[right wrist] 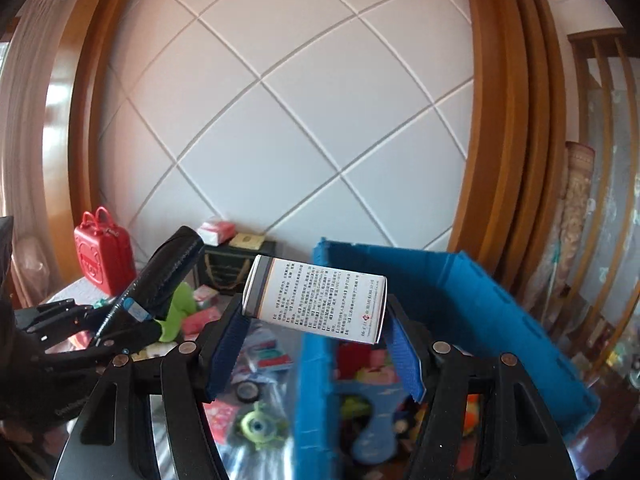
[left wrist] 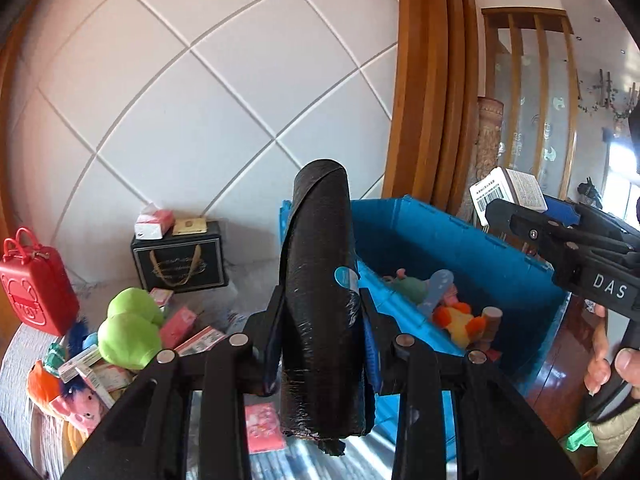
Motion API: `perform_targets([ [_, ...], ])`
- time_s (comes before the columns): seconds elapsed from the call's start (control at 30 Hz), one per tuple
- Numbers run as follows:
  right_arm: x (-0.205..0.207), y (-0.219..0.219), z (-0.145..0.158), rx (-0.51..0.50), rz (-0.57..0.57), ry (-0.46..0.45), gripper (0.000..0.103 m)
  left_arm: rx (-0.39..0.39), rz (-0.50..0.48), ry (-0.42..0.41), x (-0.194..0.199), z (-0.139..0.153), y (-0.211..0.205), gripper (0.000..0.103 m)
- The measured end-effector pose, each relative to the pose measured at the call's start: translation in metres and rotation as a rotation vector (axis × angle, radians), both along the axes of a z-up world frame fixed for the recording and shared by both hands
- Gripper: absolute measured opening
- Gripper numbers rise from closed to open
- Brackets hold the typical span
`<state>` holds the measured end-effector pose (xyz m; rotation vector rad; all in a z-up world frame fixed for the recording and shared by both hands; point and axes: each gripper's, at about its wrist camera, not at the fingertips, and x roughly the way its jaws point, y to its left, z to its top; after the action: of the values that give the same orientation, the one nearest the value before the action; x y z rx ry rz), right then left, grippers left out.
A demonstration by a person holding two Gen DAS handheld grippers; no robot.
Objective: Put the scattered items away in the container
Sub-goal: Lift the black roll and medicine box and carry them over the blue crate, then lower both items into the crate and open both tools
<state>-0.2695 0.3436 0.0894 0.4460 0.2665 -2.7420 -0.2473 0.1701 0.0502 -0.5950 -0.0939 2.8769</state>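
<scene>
My left gripper [left wrist: 320, 320] is shut on a black roll of plastic bags [left wrist: 320, 280], held upright beside the near-left wall of the blue crate [left wrist: 472, 252]. The roll also shows in the right wrist view [right wrist: 168, 276]. My right gripper [right wrist: 316, 328] is shut on a white medicine box [right wrist: 320, 300] with printed text, held above the left wall of the blue crate [right wrist: 460, 296]. In the left wrist view the medicine box [left wrist: 508, 192] hangs over the crate's far right rim. Plush toys [left wrist: 460, 316] lie inside the crate.
Scattered on the surface left of the crate are green plush toys [left wrist: 128, 328], pink and white small boxes [left wrist: 180, 324] and a green one-eyed toy [right wrist: 258, 426]. A red mini case [left wrist: 36, 280] and a black gift box [left wrist: 180, 264] stand at the wall.
</scene>
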Motion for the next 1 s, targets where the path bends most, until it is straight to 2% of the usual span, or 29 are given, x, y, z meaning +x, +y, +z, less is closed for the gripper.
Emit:
perform_targets([
  [0.1,-0.019,0.063,0.013,0.018,0.007,0.020,0.066,0.016,0.001,-0.012,-0.019,0.024,0.058,0.033],
  [0.23,-0.058,0.135,0.018,0.042,0.025,-0.037,0.066,0.067,-0.047,-0.113,-0.059,0.051,0.129,0.033],
  [0.33,-0.090,0.168,0.012,0.077,0.046,-0.097,0.066,0.014,-0.013,-0.191,-0.090,0.050,0.176,0.033],
  [0.43,-0.122,0.183,-0.006,0.111,0.066,-0.190,0.066,-0.055,-0.006,-0.326,-0.123,0.025,0.211,0.033],
  [0.6,-0.168,0.191,-0.053,0.191,0.059,-0.362,0.066,-0.178,0.032,-0.572,-0.168,-0.046,0.243,0.033],
  [0.7,-0.191,0.191,-0.084,0.230,0.084,-0.500,0.066,-0.190,0.051,-0.680,-0.185,-0.081,0.249,0.033],
  [0.87,-0.218,0.191,-0.127,0.284,0.082,-0.633,0.066,-0.163,0.041,-0.792,-0.197,-0.110,0.254,0.033],
  [1.0,-0.224,0.189,-0.142,0.282,0.116,-0.711,0.066,-0.166,0.043,-0.835,-0.200,-0.118,0.256,0.033],
])
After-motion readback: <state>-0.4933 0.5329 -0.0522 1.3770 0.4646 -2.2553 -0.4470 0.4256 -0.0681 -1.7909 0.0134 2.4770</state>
